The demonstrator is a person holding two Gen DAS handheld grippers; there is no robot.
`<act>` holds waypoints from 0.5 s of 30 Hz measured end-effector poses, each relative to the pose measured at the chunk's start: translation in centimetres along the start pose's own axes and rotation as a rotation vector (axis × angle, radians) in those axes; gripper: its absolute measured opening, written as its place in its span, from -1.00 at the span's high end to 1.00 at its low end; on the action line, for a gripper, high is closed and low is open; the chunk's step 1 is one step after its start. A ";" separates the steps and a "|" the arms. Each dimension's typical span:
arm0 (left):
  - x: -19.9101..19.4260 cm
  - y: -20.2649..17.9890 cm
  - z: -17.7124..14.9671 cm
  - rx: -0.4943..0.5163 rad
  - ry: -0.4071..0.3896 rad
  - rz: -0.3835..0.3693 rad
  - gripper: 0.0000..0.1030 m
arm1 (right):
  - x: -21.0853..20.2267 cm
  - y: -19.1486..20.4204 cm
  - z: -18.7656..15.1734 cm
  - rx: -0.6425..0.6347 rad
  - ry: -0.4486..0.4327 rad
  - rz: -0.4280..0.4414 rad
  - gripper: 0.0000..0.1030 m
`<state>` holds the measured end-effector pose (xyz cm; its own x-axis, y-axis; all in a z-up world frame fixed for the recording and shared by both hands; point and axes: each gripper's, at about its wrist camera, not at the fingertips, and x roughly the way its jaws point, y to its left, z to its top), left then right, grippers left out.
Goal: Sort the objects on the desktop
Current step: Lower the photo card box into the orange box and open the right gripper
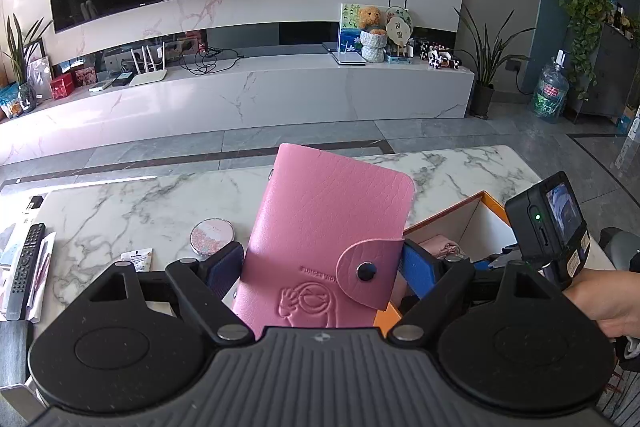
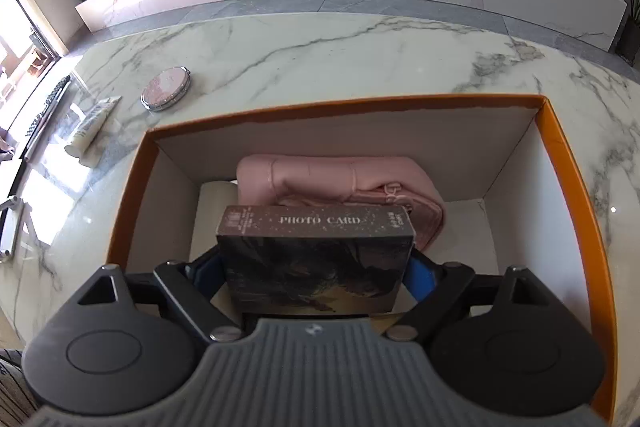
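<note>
The left claw [image 1: 322, 267] has blue pads on black linkage arms with silver pivot screws, two round black discs behind them, and a ribbed grey housing between. The right claw [image 2: 316, 273] looks identical.

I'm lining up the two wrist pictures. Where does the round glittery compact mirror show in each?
Left wrist: compact mirror lies on the marble table, left of centre, just left of the pink card holder.
Right wrist: compact mirror lies upper left, beyond the box's left corner.
Shared landmark: the orange-rimmed box.
</note>
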<state>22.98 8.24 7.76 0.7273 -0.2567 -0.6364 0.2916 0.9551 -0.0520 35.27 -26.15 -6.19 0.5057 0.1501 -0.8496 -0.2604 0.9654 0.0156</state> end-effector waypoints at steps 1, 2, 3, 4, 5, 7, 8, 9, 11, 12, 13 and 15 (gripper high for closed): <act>0.0 0.0 0.0 -0.001 -0.001 -0.001 -0.90 | 0.2 0.0 -0.1 -0.004 0.004 -0.011 -0.73; -0.1 0.1 -0.1 -0.001 -0.002 0.000 -0.90 | 0.3 0.0 -0.2 -0.005 -0.002 -0.021 -0.73; -0.1 0.1 -0.1 0.001 -0.003 0.001 -0.90 | 0.4 0.0 -0.3 -0.002 -0.002 -0.028 -0.73; -0.1 0.0 -0.1 0.003 -0.003 0.002 -0.90 | 0.5 -0.1 -0.3 0.002 0.001 -0.029 -0.73; -0.1 0.0 -0.1 0.005 -0.003 0.003 -0.90 | 0.6 -0.1 -0.4 0.004 0.002 -0.030 -0.73; -0.1 -0.1 -0.1 0.014 -0.004 0.005 -0.90 | 0.6 0.1 -0.7 -0.001 -0.009 -0.041 -0.73; -0.1 -0.1 -0.1 0.016 -0.005 0.006 -0.90 | 0.6 0.2 -0.8 -0.011 -0.011 -0.047 -0.73; -0.1 -0.2 -0.2 0.018 -0.004 0.005 -0.90 | 0.7 0.4 -0.9 -0.027 -0.002 -0.051 -0.73; -0.2 -0.3 -0.1 0.017 -0.003 0.005 -0.90 | 1.1 0.8 -1.1 -0.059 0.036 -0.059 -0.73; -0.2 -0.3 -0.1 0.018 -0.003 0.006 -0.90 | 1.1 0.9 -1.0 -0.063 0.045 -0.064 -0.74; -0.2 -0.4 -0.1 0.021 -0.002 0.006 -0.90 | 1.0 0.9 -1.0 -0.061 0.050 -0.066 -0.74; -0.3 -0.5 -0.1 0.026 -0.001 0.007 -0.90 | 0.7 0.9 -0.8 -0.060 0.068 -0.064 -0.75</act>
<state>22.55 7.81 7.92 0.7298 -0.2503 -0.6361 0.3029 0.9526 -0.0273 34.77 -25.35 -7.20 0.4667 0.0720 -0.8815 -0.2792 0.9577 -0.0697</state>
